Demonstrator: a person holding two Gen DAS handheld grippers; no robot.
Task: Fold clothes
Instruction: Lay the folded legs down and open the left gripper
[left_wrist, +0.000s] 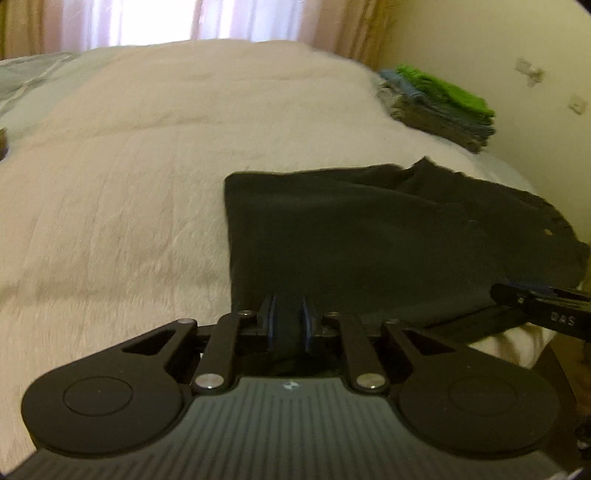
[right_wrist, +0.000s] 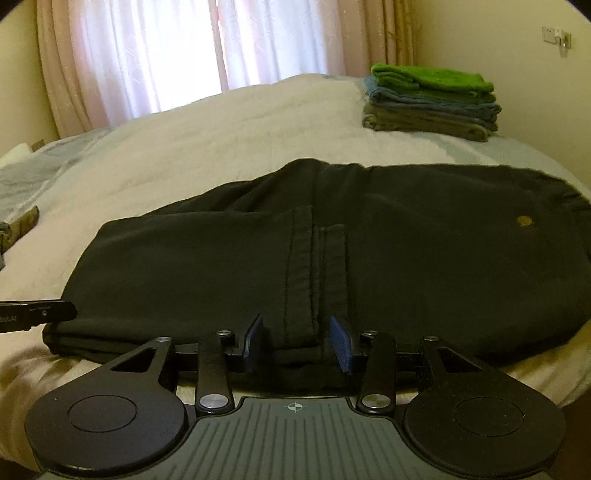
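Black trousers (left_wrist: 369, 236) lie folded across the near edge of the bed, a brass button (right_wrist: 523, 220) showing at their right end. My left gripper (left_wrist: 289, 314) is shut on the trousers' near left edge, with dark cloth pinched between its blue pads. In the right wrist view the trousers (right_wrist: 406, 258) fill the middle, and two hemmed leg ends lie on top. My right gripper (right_wrist: 297, 339) stands open around the near edge, cloth lying between its spread fingers. Each view shows the other gripper's tip at its side: the right gripper (left_wrist: 543, 314) and the left gripper (right_wrist: 37, 314).
A cream quilt (left_wrist: 147, 166) covers the bed. A stack of folded clothes (right_wrist: 432, 99) with a green piece on top sits at the far right corner by the wall. An olive garment (right_wrist: 22, 225) lies at the left edge. Curtains (right_wrist: 147, 55) hang behind the bed.
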